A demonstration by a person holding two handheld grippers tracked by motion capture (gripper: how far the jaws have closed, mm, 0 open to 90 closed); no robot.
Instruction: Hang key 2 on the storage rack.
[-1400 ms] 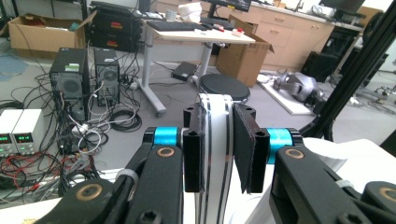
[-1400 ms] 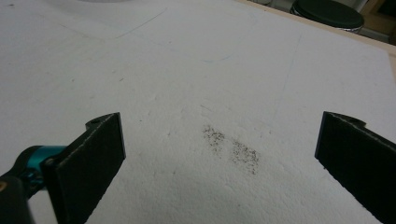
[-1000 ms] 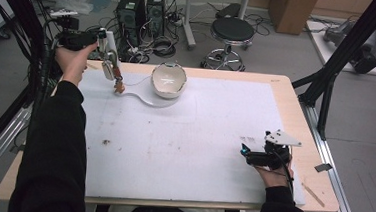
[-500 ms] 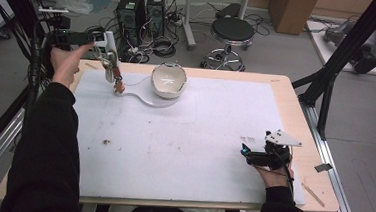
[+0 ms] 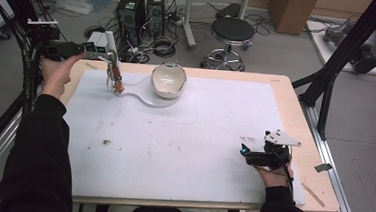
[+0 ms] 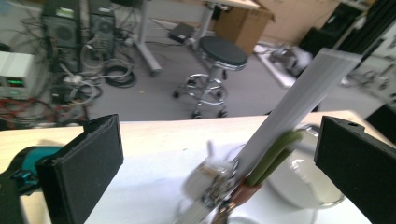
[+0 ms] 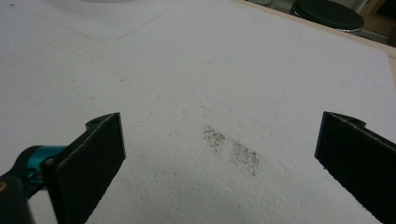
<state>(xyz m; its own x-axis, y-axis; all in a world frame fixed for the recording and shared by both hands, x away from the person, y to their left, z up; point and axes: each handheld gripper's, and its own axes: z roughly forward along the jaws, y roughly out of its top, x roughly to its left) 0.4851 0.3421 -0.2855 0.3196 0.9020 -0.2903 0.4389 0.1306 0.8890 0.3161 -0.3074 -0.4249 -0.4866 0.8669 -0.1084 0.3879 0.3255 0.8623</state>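
A person in long black sleeves holds two handheld grippers. Each has two flat, black, foam-faced jaws and a teal metal fitting at the base. The right gripper [image 5: 252, 155] carries a grey three-cornered plate on top and trails a black cable.

Grey floor, stool [image 5: 233, 30], perhaps computer towers [image 5: 141, 7].

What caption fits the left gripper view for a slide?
Open left gripper facing a leaning grey stick beside a white bowl on the table.
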